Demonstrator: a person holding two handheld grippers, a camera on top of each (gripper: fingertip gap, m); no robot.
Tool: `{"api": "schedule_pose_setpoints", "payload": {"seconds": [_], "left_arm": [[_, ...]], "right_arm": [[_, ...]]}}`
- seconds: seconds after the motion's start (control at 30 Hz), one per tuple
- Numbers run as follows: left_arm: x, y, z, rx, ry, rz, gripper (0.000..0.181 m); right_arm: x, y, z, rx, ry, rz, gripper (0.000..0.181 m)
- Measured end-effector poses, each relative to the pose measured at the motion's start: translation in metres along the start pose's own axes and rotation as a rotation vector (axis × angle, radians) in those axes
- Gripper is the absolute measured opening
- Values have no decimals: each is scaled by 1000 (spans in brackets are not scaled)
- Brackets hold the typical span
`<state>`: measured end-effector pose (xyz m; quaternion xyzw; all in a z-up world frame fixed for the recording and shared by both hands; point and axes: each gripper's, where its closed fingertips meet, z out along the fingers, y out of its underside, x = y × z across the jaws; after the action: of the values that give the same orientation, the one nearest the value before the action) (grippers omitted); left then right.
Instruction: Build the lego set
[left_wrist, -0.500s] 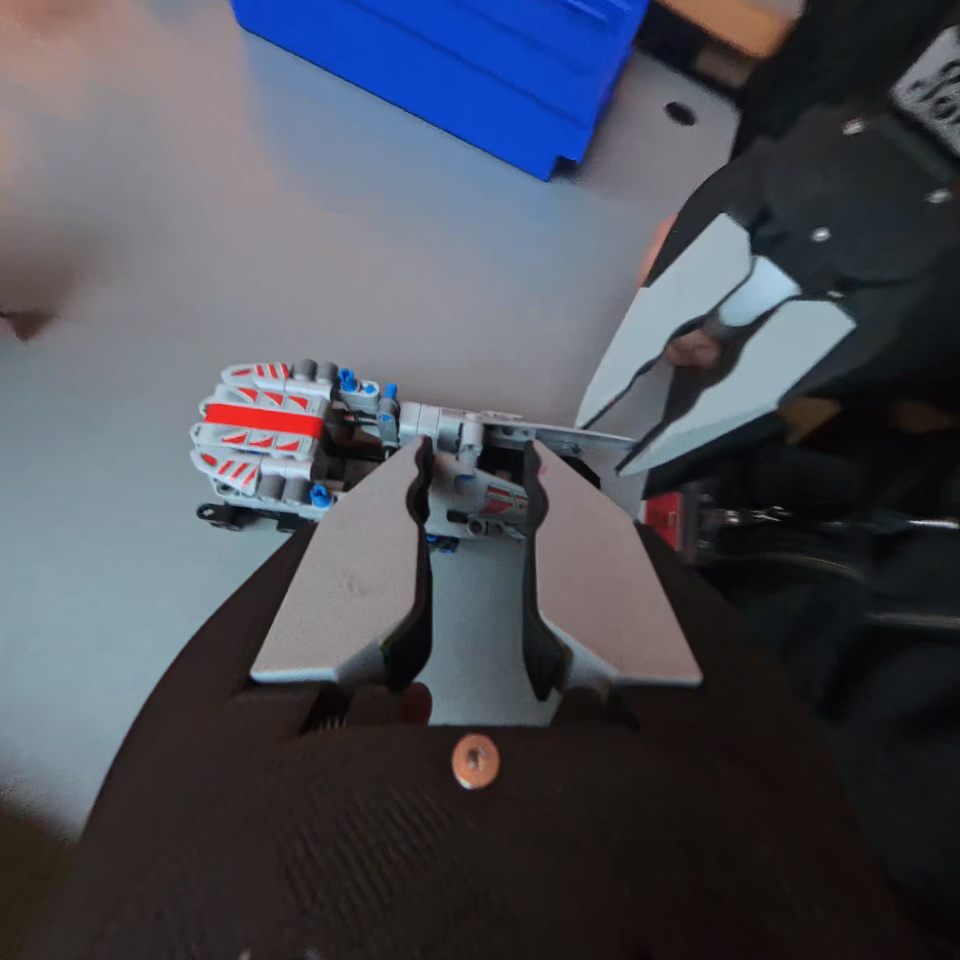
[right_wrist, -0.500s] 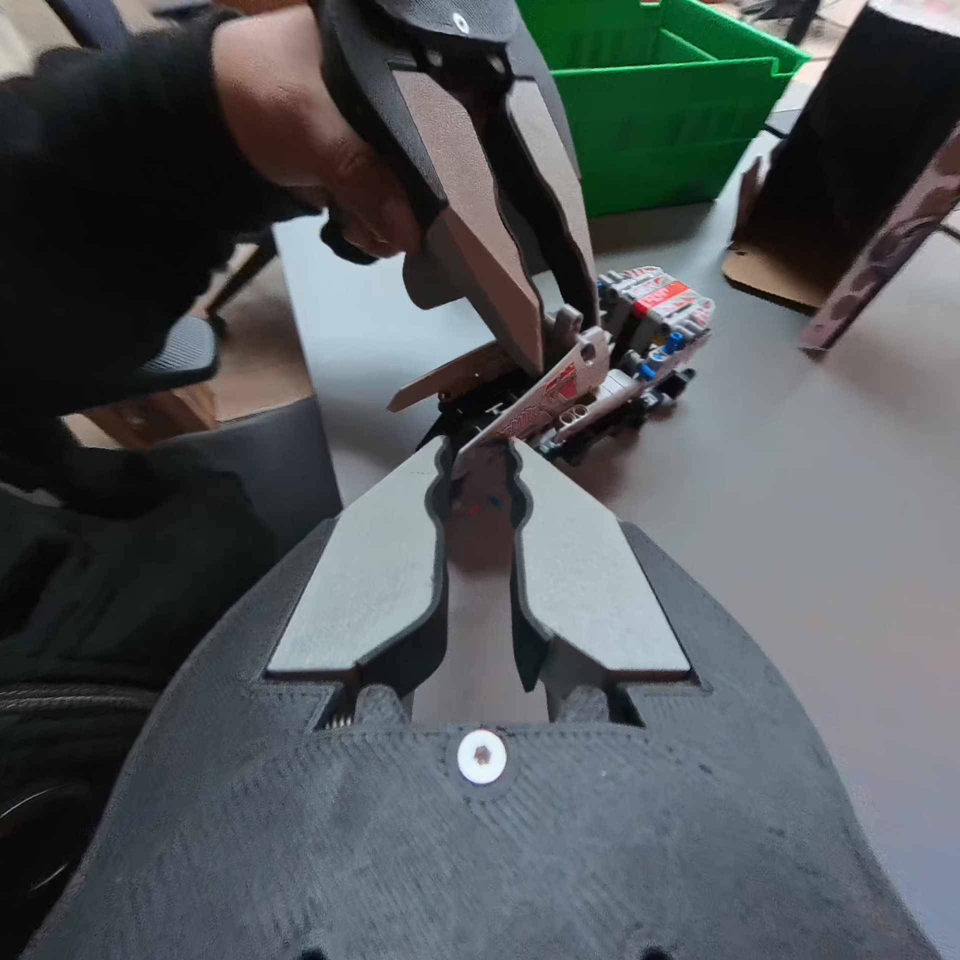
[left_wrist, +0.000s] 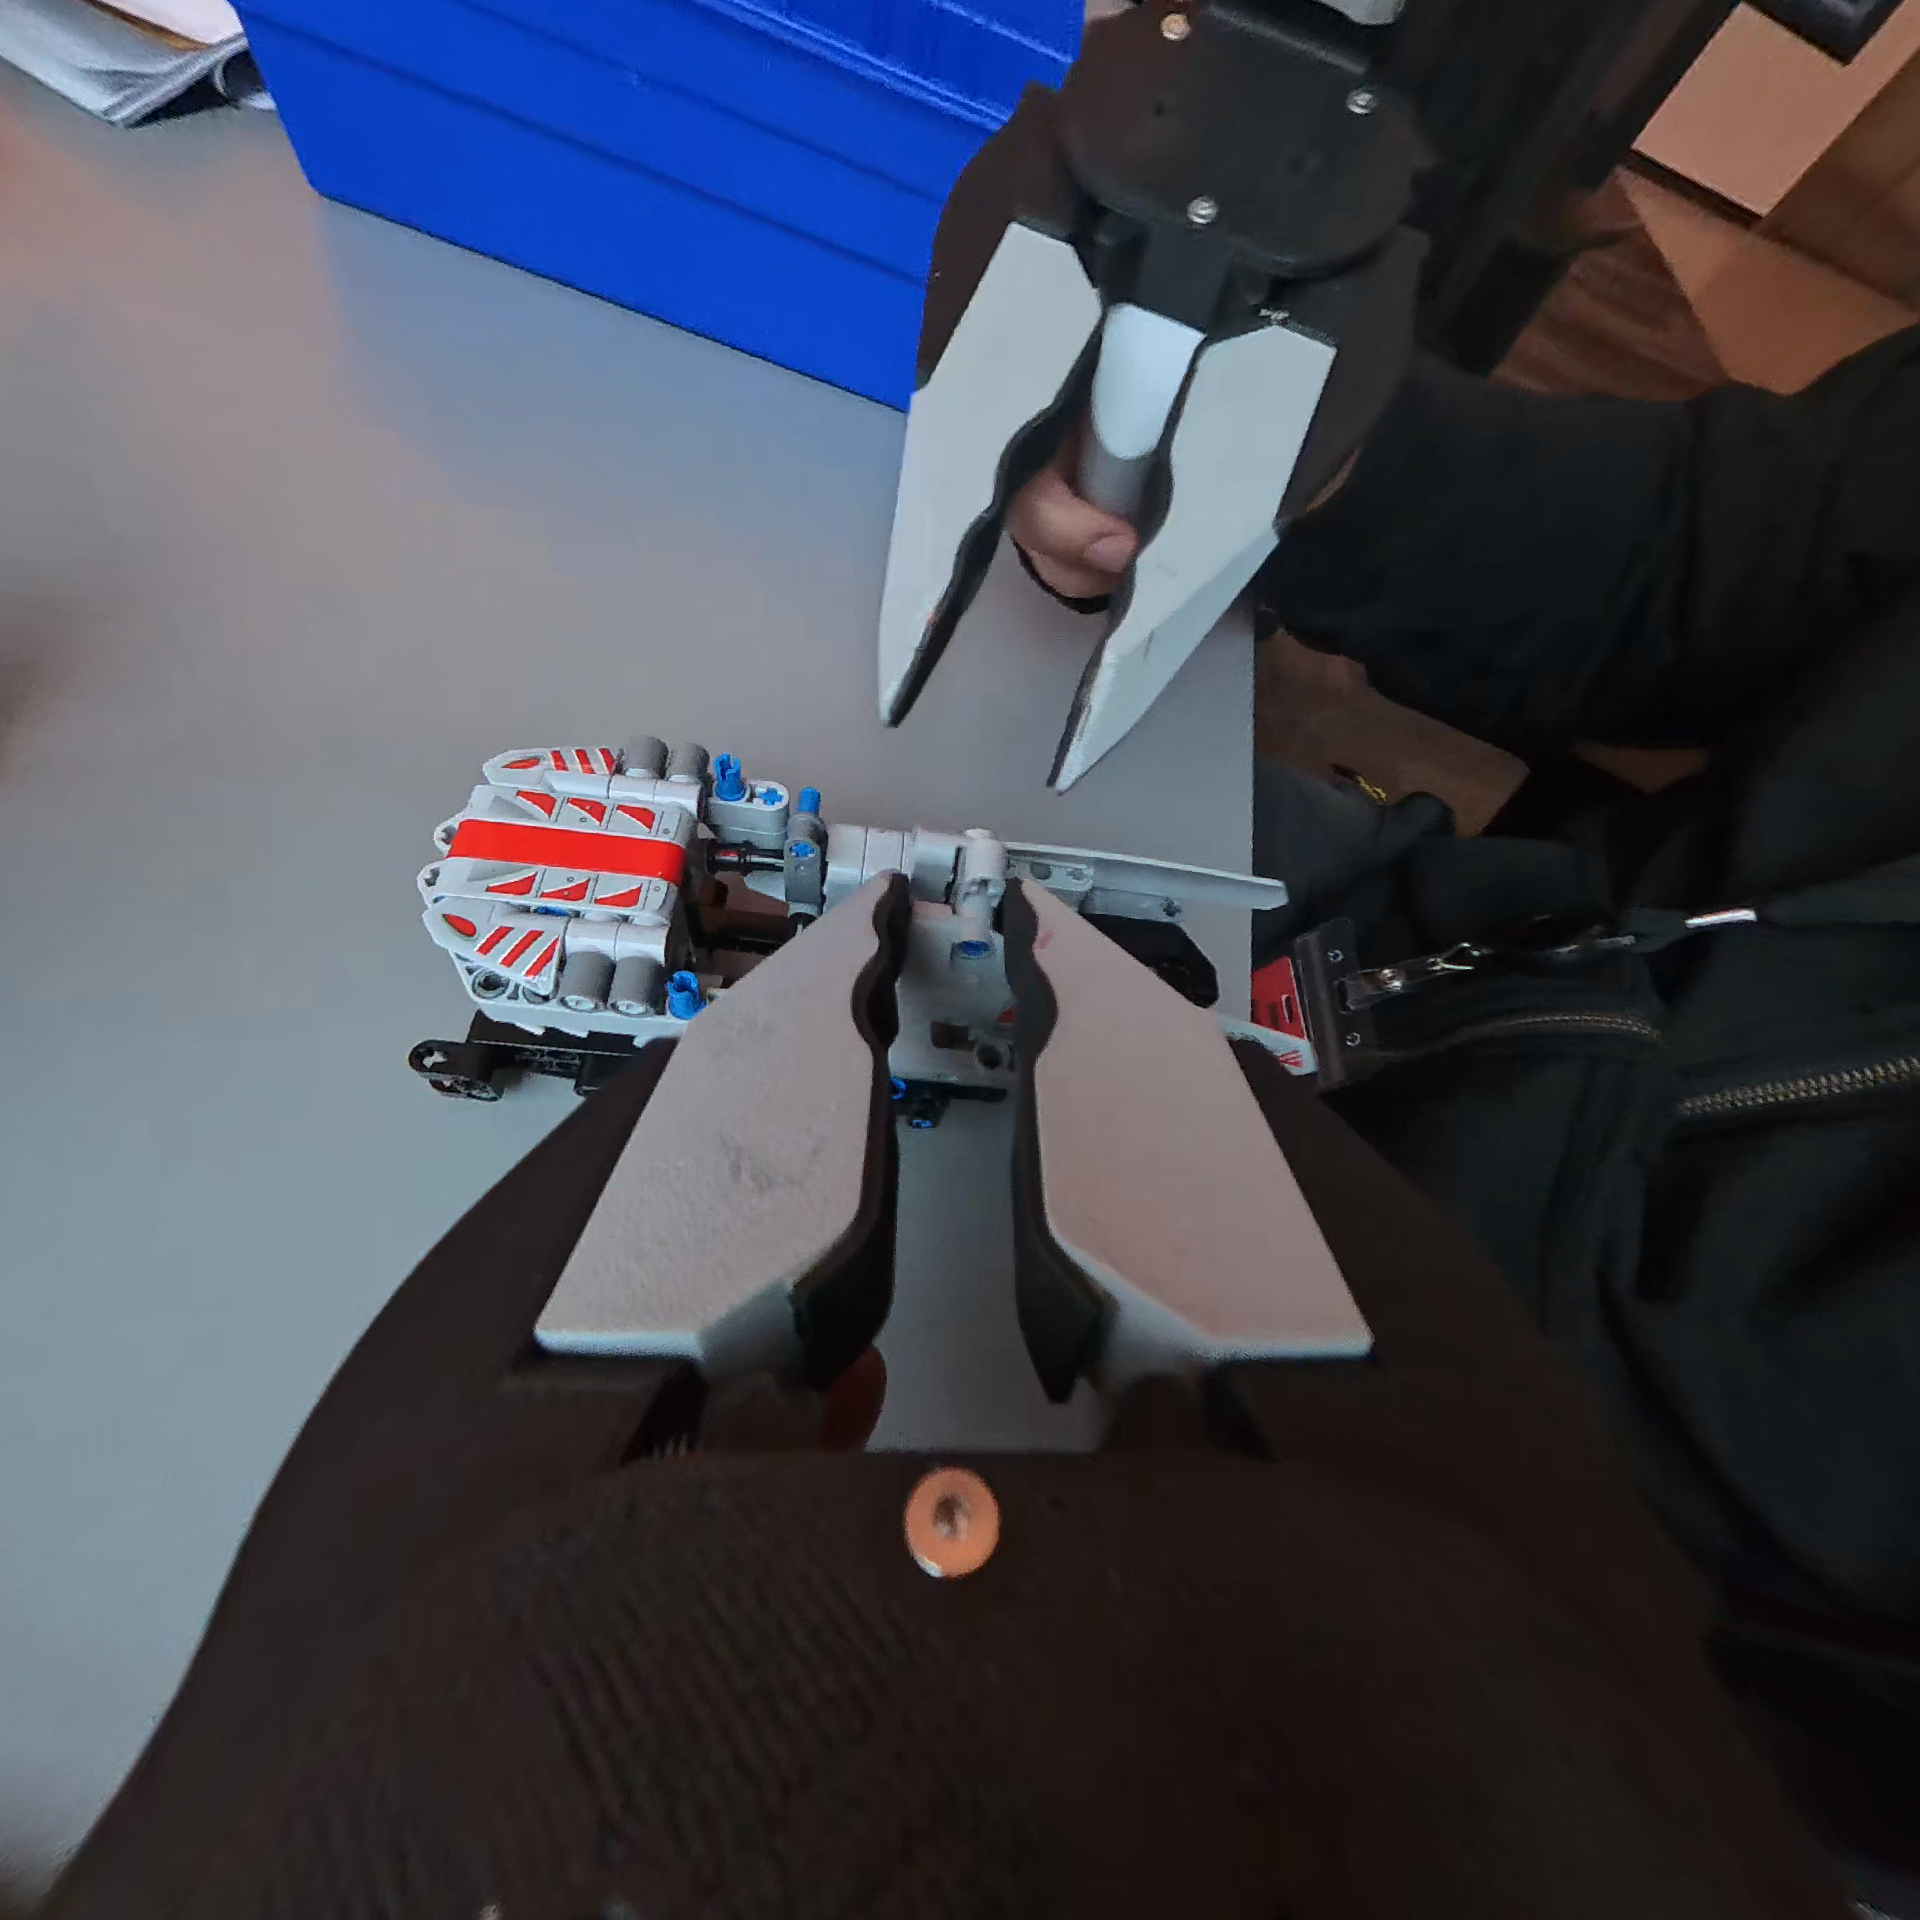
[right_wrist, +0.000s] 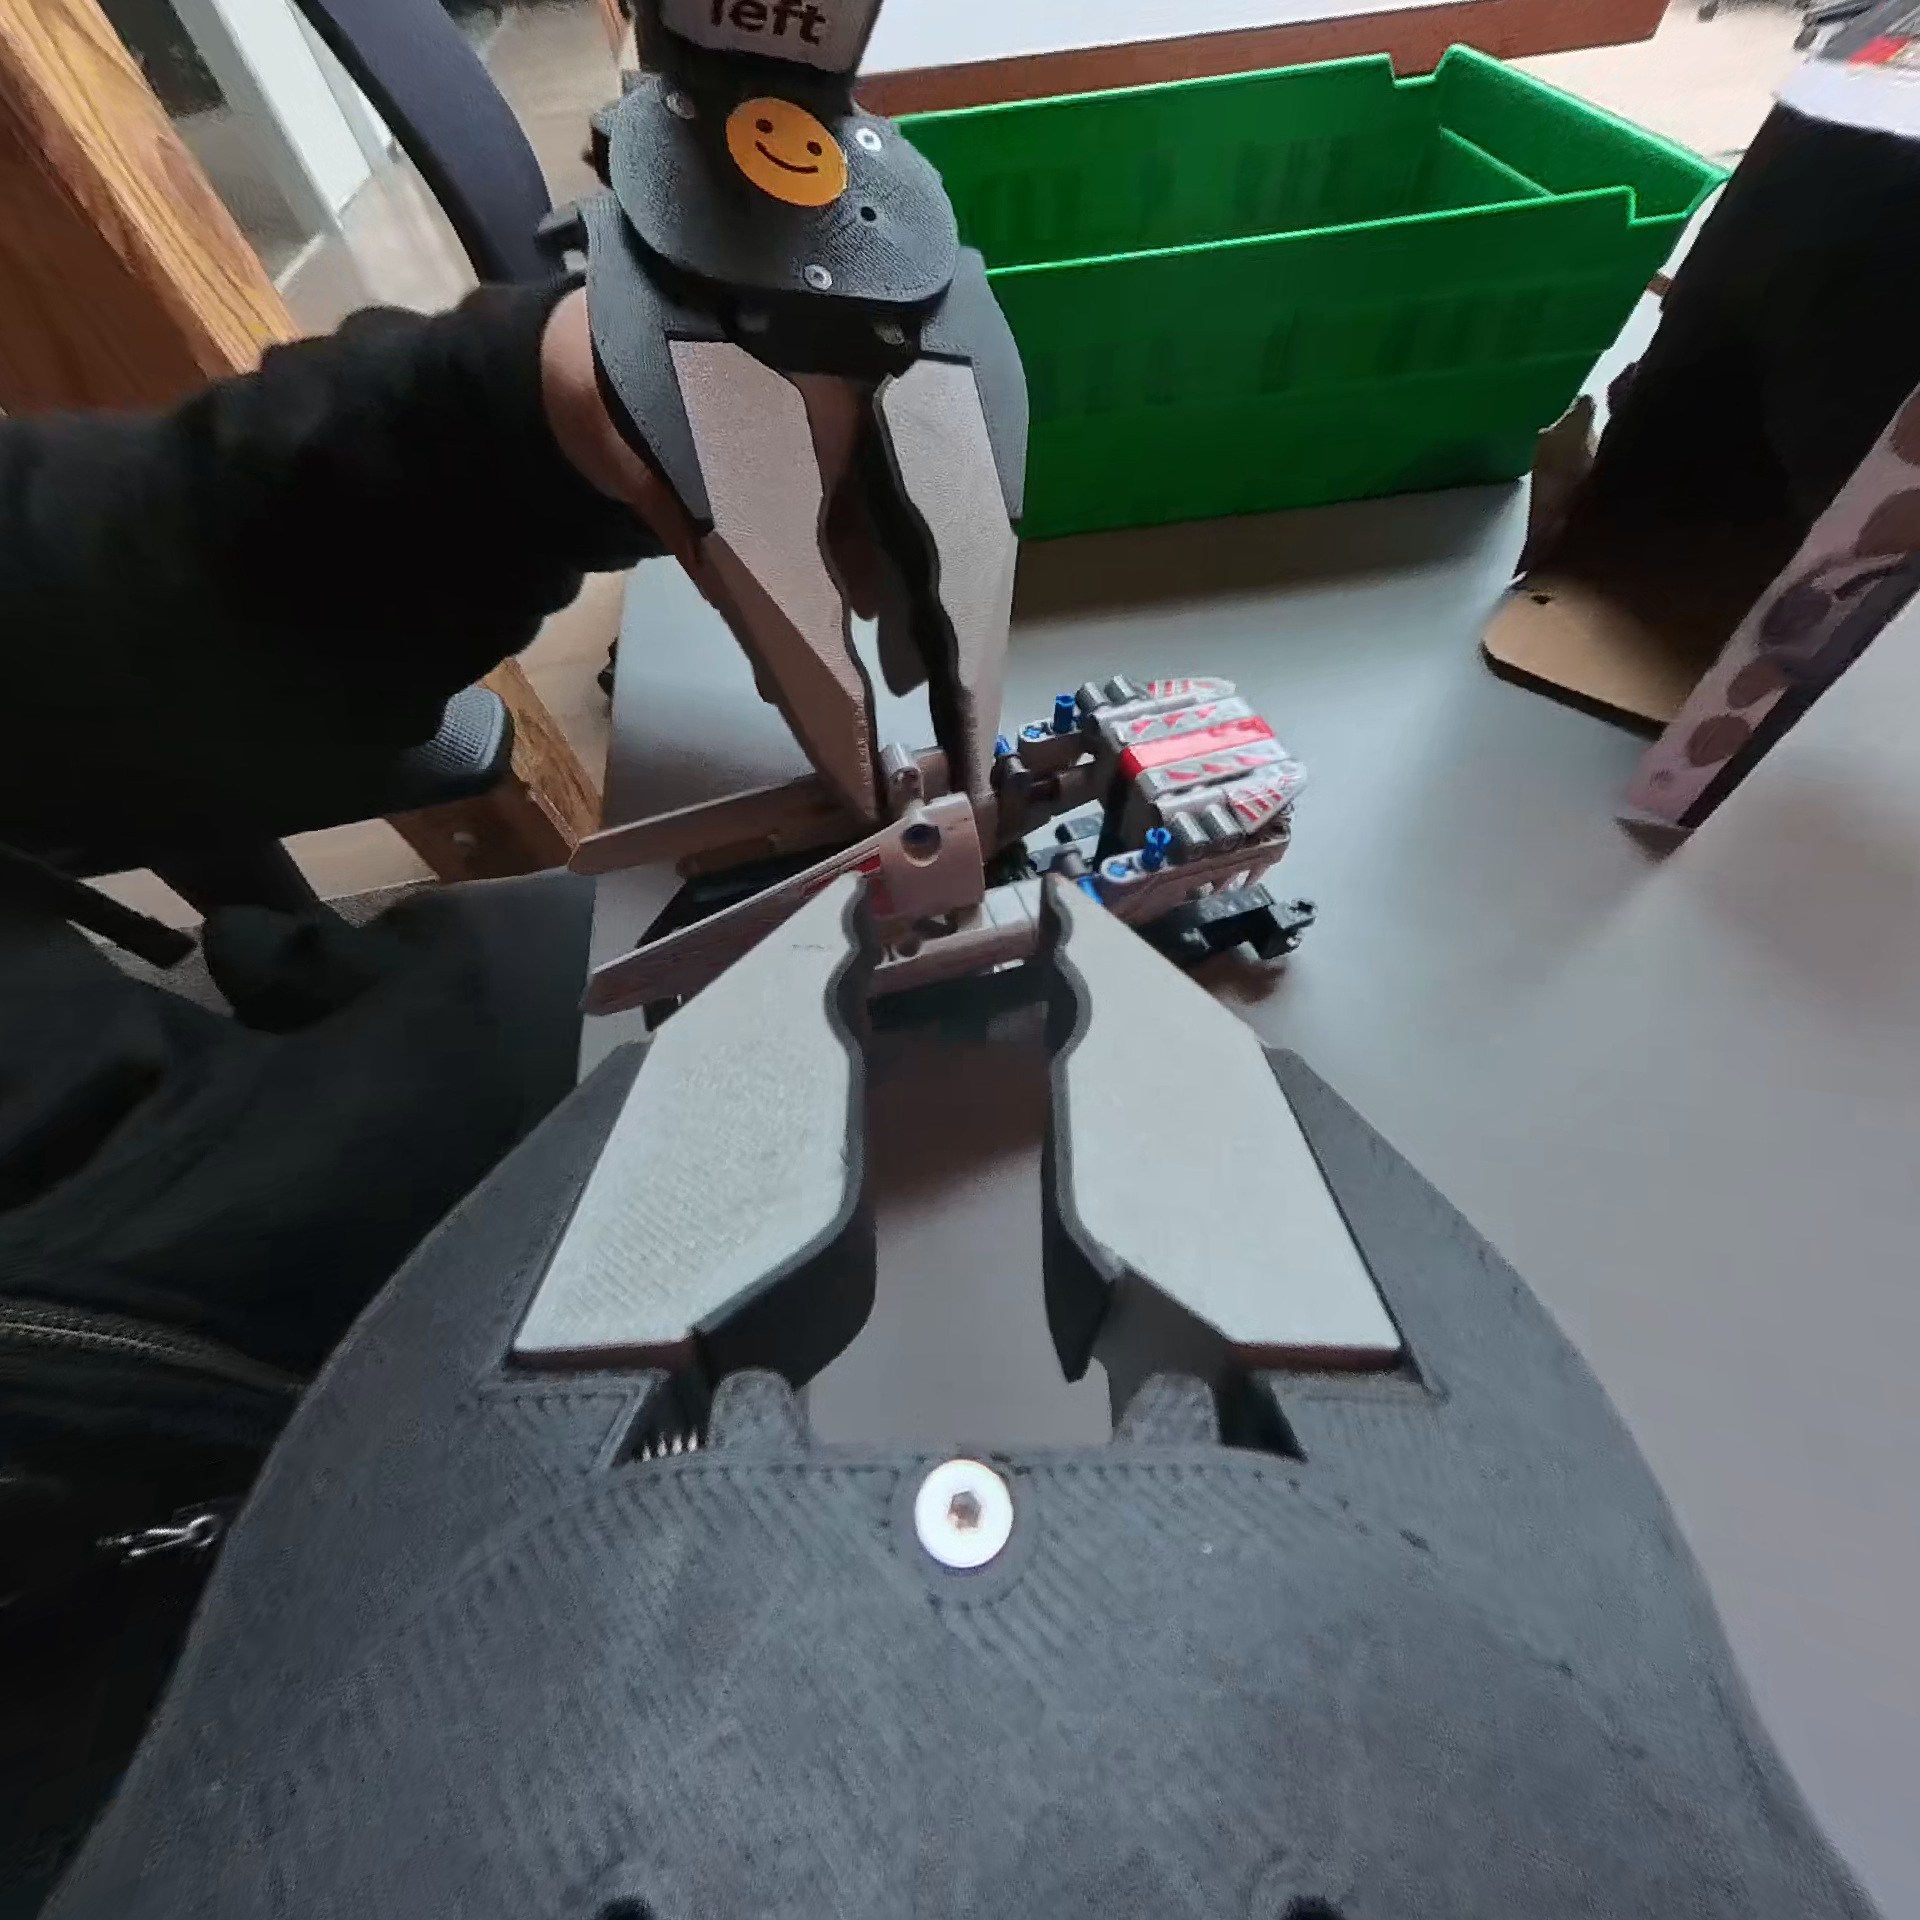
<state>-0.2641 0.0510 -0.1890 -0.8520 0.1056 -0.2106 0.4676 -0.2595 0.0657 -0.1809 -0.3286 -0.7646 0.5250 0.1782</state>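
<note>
Left wrist view shows the lego model (left_wrist: 665, 904) lying on the grey table (left_wrist: 260, 540), nearer the person than the blue bin (left_wrist: 644, 156), its tail blade reaching to the table edge. The left gripper (left_wrist: 951, 899) pinches a light grey upright block in the middle of the model, jaws closed narrowly on it from both sides. The right gripper (left_wrist: 971, 748) hangs just above the model's tail end, jaws spread and holding nothing. From the right wrist view the same right gripper (right_wrist: 951, 899) has its tips close over the model's rear, with the green bin (right_wrist: 1299, 312) beyond and a cardboard box (right_wrist: 1714, 468) to the model's far side. I judge the model light and rigid piece by piece, but only friction-pinned, so its red-striped nose panels and thin wing blades would likely pop off or flex under a squeeze. The stiff central beam block looks the safest hold, with the hard smooth plastic liable to slip, so a square grip on flat faces seems wise.
</note>
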Motion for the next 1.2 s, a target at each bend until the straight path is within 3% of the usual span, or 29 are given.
{"api": "schedule_pose_setpoints", "payload": {"seconds": [0.3, 0.43, 0.53, 0.7, 0.93, 1.1, 1.2], "left_arm": [[4, 0, 0, 10, 3, 83, 15], [1, 0, -1, 25, 6, 104, 16], [1, 1, -3, 33, 27, 127, 15], [3, 3, -9, 85, 79, 157, 15], [8, 2, -8, 167, 144, 169, 15], [11, -2, 0, 124, 118, 181, 15], [10, -6, -3, 101, 103, 117, 13]], "right_arm": [[-4, 9, 10, 15, -46, -90, 25], [-18, 1, 8, 60, -139, -85, 39], [-10, 11, 8, -2, -89, -119, 40], [-13, 18, 4, 16, -145, -102, 37], [-3, 37, 20, -72, -80, -129, 41], [2, 37, 15, -62, -75, -115, 40], [7, 32, 10, -28, -63, -102, 22]]}}
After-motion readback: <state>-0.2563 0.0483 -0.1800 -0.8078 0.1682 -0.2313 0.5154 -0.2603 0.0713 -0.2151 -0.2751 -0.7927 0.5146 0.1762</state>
